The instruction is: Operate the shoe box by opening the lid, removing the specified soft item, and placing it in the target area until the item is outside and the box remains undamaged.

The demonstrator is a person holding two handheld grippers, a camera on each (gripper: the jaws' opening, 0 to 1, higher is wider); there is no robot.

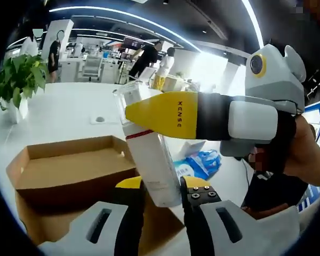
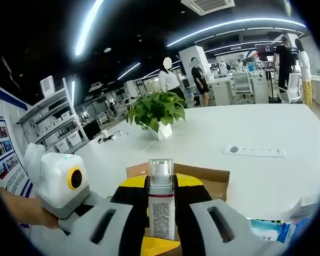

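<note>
A brown cardboard shoe box (image 1: 74,170) sits open on the white desk (image 1: 58,114), with its flaps standing up. In the left gripper view the inside of the box looks bare and brown (its far bottom is hidden by the near wall).

The thing taken out is a white bottle (image 1: 149,154) with a clear cap and a red band. It is out of the box, up in the air above the box's right side. Both grippers have it. The left gripper (image 1: 162,186) squeezes the bottle's lower end between its yellow-tipped jaws. The right gripper (image 1: 149,120) comes in from the right side of that view, and its yellow jaw lies across the bottle near the red band.

In the right gripper view the bottle (image 2: 161,205) stands between the right gripper (image 2: 161,213) jaws, pressed on both sides, cap up. The left gripper's body (image 2: 56,184) shows at the left, held by a hand.

A blue and white pack (image 1: 200,162) lies on the desk to the right of the box. A potted green plant (image 2: 156,112) stands farther back on the desk, and a white power strip (image 2: 256,151) lies flat near the desk's far right.
</note>
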